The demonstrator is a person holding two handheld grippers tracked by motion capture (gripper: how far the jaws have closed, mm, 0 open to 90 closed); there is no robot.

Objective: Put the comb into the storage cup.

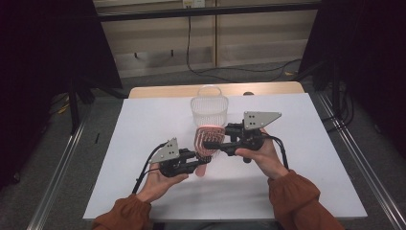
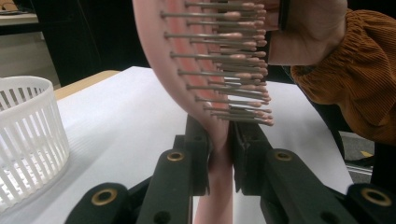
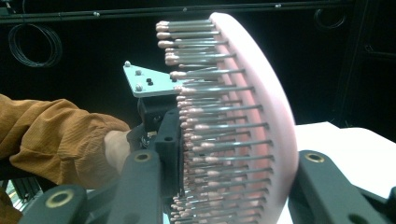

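Observation:
A pink hairbrush (image 1: 207,135) with metal bristles is held above the white table between both grippers. My left gripper (image 1: 201,161) is shut on the brush's neck, just below the head; in the left gripper view the jaws (image 2: 219,140) clamp the pink stem (image 2: 219,163) on both sides. My right gripper (image 1: 213,143) comes in from the right and brackets the brush head (image 3: 261,107). In the right gripper view one pad meets the bristle tips (image 3: 187,154) and the other jaw lies against the smooth pink back, with the right gripper (image 3: 238,179) closed on the head.
A white slatted plastic basket (image 1: 209,111) stands just beyond the brush, toward the table's far edge; it sits at the left in the left gripper view (image 2: 28,135). The white tabletop (image 1: 143,143) spreads out around both hands. Orange sleeves enter from the bottom.

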